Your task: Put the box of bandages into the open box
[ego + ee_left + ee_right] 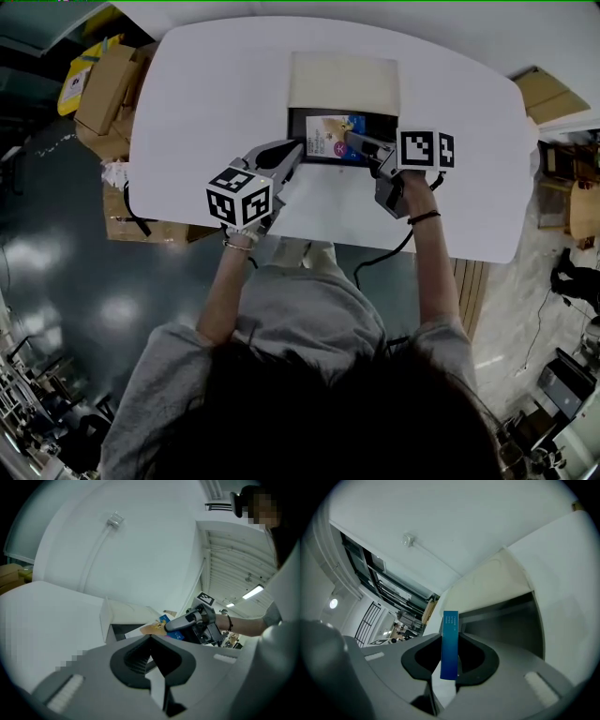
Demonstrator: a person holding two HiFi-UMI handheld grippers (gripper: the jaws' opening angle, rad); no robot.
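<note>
You have no legible wording in any view. The box of bandages [450,644] carries several lines of white print on its blue edge, too small to read. Its face shows a pink round mark, possibly a logo. The marker cubes [240,199] bear coded squares only.

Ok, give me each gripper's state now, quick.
Left gripper: shut, nothing between its jaws.
Right gripper: shut on the box of bandages.
</note>
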